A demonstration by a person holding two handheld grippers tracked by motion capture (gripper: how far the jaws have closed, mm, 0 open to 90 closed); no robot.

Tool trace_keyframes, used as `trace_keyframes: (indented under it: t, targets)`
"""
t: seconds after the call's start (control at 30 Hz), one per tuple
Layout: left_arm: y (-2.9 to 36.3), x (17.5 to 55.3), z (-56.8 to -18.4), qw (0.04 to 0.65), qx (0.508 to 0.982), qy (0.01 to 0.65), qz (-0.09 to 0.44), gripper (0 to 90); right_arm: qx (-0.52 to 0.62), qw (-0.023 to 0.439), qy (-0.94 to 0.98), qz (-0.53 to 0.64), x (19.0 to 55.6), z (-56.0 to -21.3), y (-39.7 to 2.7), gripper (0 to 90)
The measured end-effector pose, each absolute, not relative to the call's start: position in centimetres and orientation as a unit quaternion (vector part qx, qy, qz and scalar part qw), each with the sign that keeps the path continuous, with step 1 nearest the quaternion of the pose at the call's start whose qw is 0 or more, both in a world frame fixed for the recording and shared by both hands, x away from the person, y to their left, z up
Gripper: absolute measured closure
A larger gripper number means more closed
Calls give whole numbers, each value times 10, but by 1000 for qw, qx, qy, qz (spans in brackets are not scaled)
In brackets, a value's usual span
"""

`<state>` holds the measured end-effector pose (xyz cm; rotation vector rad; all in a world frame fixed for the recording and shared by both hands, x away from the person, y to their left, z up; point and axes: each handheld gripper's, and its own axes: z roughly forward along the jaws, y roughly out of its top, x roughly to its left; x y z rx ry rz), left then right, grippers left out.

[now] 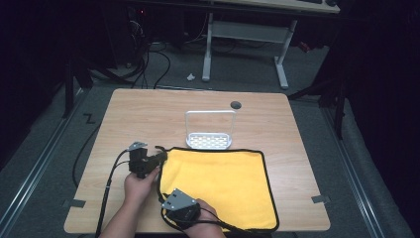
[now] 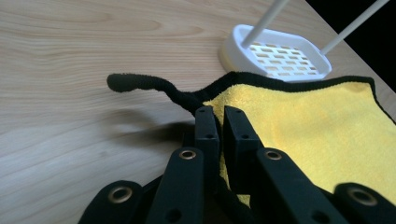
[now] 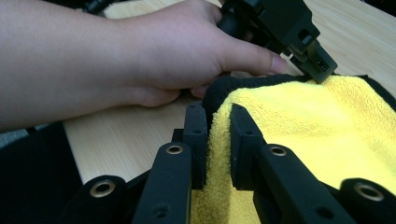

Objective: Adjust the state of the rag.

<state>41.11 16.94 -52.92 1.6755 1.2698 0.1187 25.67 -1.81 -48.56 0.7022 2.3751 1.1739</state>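
Note:
A yellow towel (image 1: pixel 223 183) with a black hem lies spread on the wooden table (image 1: pixel 148 114), toward its near right. My left gripper (image 1: pixel 157 159) pinches the towel's far left corner; its jaws are shut on the black edge of the towel (image 2: pixel 303 121), and a black loop (image 2: pixel 135 83) sticks out to the left. My right gripper (image 1: pixel 166 198) is shut on the near left corner, with a fold of the towel (image 3: pixel 299 121) bunched between its jaws. In the right gripper view, the person's left hand (image 3: pixel 154 56) and the left gripper (image 3: pixel 322 70) show beyond it.
A white soap dish (image 1: pixel 209 140) with a tall wire handle stands just behind the towel's far edge; it also shows as a slotted soap dish (image 2: pixel 280 56) in the left gripper view. A dark grommet (image 1: pixel 236 104) sits at the table's far side. Cables trail off the near edge.

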Motion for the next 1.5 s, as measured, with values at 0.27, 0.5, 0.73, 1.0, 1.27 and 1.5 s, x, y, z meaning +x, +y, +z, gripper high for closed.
trace_keyframes:
  t: [0.27,0.5,0.73,1.0,1.27,1.5]
  targets:
    - [237,392,-513,492,666,554,84,851,212,174,856,438,254,-481,36,802]
    - [272,380,-502,490,655,566,104,852,171,176,861,445,246,-475,75,801]
    - [236,385,-495,494,660,555,111,852,189,189,851,453,249,-467,47,801]
    - [177,393,-486,493,678,531,124,850,230,212,834,454,247,-466,-17,801]
    - [133,397,-486,485,687,527,125,850,267,218,825,448,248,-475,-73,800]
    - [106,399,-485,478,700,516,125,849,286,223,822,439,245,-481,-102,800]
